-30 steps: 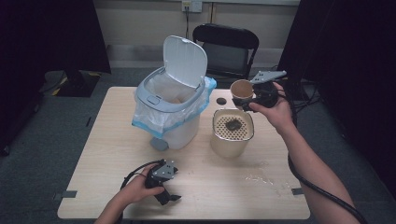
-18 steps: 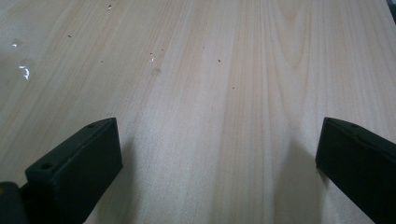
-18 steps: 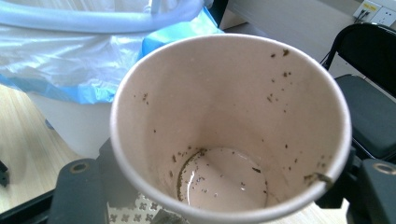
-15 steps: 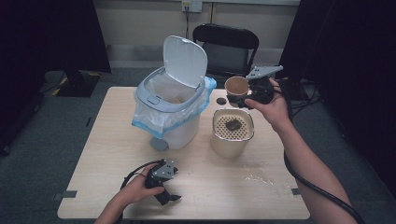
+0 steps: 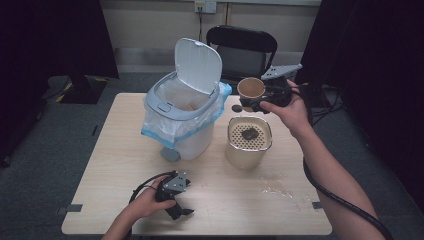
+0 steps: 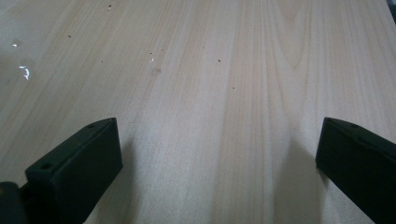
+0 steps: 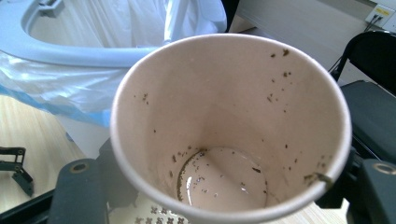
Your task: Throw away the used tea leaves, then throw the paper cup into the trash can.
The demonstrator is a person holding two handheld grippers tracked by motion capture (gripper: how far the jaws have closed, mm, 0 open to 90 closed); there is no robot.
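Note:
My right gripper [image 5: 254, 101] is shut on a tan paper cup [image 5: 250, 89], held upright in the air just right of the white bin [image 5: 182, 117]. In the right gripper view the cup [image 7: 224, 121] is speckled inside with dark flecks and has a little liquid at its bottom, with the jaws of the right gripper [image 7: 229, 186] on either side of it. Below the cup stands a beige strainer pot [image 5: 249, 142] with a dark lump on its perforated top. My left gripper [image 5: 177, 211] rests on the table near the front edge, open, with only bare wood between the jaws of the left gripper [image 6: 219, 154].
The bin's lid [image 5: 197, 62] stands open and a blue-edged plastic liner hangs over its rim. A small dark disc [image 5: 236, 108] lies between bin and pot. A wet patch [image 5: 280, 189] marks the table at front right. A black chair [image 5: 242, 50] stands behind the table.
My right gripper has carried the cup slightly left and up, closer to the bin. The left gripper has stayed put.

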